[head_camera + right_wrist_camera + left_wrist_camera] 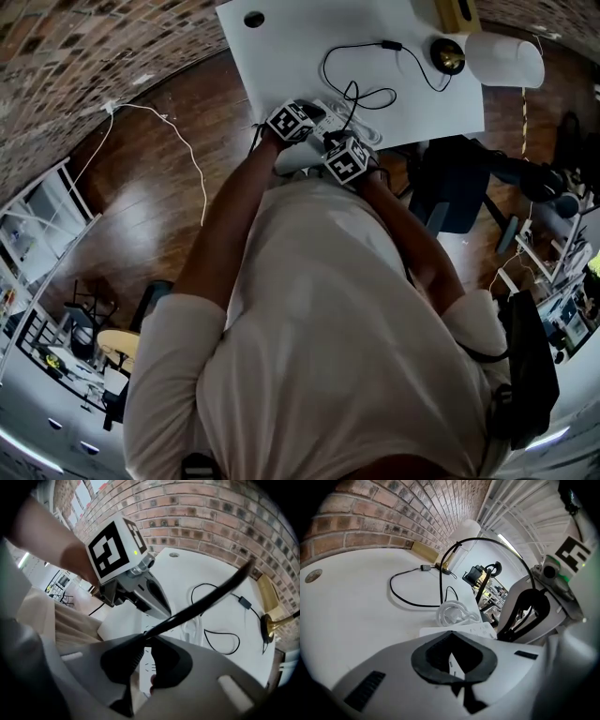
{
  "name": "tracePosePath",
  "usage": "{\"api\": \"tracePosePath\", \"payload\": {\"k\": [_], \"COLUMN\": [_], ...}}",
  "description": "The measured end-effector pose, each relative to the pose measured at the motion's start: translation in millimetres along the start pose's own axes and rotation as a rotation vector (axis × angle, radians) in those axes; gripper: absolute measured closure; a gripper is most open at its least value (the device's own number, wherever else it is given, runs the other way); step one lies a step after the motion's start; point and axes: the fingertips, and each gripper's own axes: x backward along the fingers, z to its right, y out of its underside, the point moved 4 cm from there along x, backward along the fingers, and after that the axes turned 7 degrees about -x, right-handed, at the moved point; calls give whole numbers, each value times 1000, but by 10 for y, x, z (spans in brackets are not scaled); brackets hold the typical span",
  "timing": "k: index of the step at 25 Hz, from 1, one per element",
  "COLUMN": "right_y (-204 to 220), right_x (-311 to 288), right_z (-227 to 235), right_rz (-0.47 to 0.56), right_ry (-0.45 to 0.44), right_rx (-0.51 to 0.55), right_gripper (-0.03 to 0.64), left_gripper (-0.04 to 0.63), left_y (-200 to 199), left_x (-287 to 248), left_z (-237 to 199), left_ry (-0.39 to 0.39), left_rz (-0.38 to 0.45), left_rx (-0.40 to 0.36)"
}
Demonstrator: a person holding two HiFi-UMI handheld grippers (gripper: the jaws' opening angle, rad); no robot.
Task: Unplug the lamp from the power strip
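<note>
Head view looks down over the person's shoulders to a white table [281, 47] set against a brick wall [84, 47]. At the left, the left gripper [314, 124] lies on the left end of the white power strip [367, 134], which sits along the table's near edge. In the left gripper view its jaws are drawn in on that end, with the white casing showing between the dark pads, so it has the strip pinched. Just beyond it, a coil of white cable [452, 613] rests by the strip. Just right of the left gripper, almost touching it, the right gripper [336, 142] points steeply down at the strip. In the right gripper view its jaws are nearly together and clamped on the black cord [201, 602], which comes out from between the pads and runs taut up to the right. The plug is hidden in the pads, and I cannot tell whether it is in the socket or out. The strip's slotted face shows directly under those jaws. Further right the cord loops loosely over the table and ends at the lamp [448, 56], which stands at the far right corner with a brass base and white shade, well apart from the strip
</note>
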Motion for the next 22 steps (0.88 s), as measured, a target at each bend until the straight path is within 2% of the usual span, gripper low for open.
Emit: {"api": "tracePosePath", "payload": {"k": [5, 9, 16, 22], "right_y": [24, 48, 201, 378], "right_x": [190, 365, 659, 625], "right_z": [308, 652, 1109, 1395], "right_rz": [101, 187, 285, 253], "right_ry": [-41, -68, -71, -71], "right_rx": [-123, -235, -362, -400], "right_gripper": [571, 569, 568, 566], "left_gripper": [595, 595, 595, 595], "left_y": [0, -24, -33, -136], "left_x": [2, 92, 373, 609], "left_z": [-13, -9, 43, 210], "left_ry": [-24, -32, -68, -110], "left_rz": [16, 42, 203, 331], "left_rx": [60, 204, 346, 414]}}
